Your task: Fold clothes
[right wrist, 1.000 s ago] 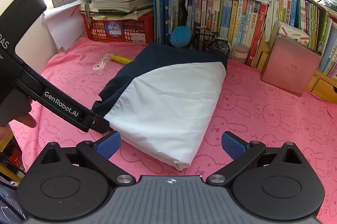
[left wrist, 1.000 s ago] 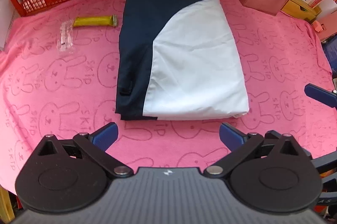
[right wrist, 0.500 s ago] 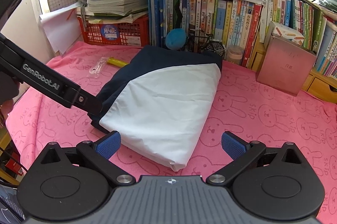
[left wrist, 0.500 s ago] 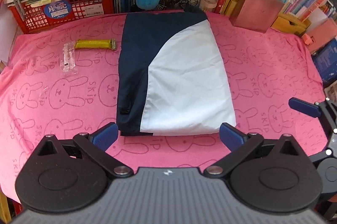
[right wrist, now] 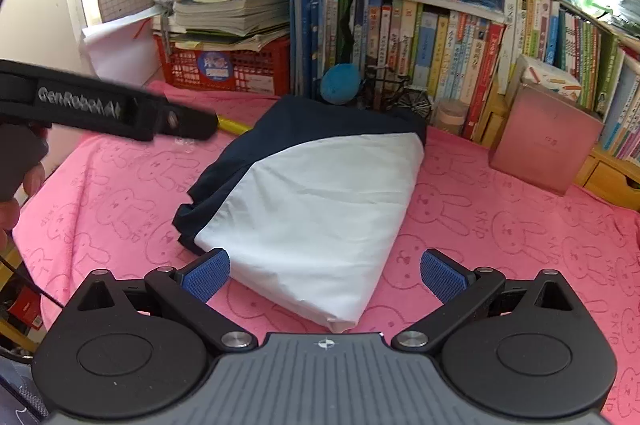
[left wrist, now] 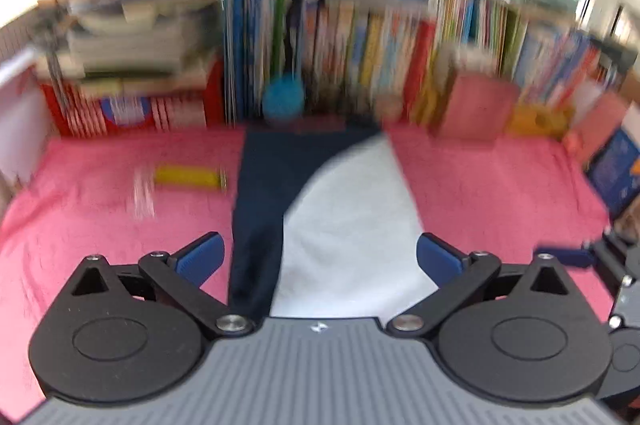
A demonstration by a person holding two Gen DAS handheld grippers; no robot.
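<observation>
Folded navy-and-white garment (right wrist: 316,197) laid flat mid-way on pink bunny towel (right wrist: 500,225), far edge near bookshelf clutter. Left gripper (left wrist: 318,259) seen with jaws spread wide, nothing held, garment's near end framed between blue pads (left wrist: 200,259); view blurred. Right gripper (right wrist: 325,275) likewise spread, empty, garment's near corner lying between fingers. Yellow packet (left wrist: 186,176) seen left of garment, apart from it. Pink box (right wrist: 544,145), toy bicycle (right wrist: 396,97), blue ball (right wrist: 340,85), red basket (right wrist: 224,65) ranged behind. Left tool's black body (right wrist: 112,109) crossing right view, partly covering packet.

Both wrist views face bookshelf (right wrist: 440,37), sharing garment (left wrist: 332,225).
</observation>
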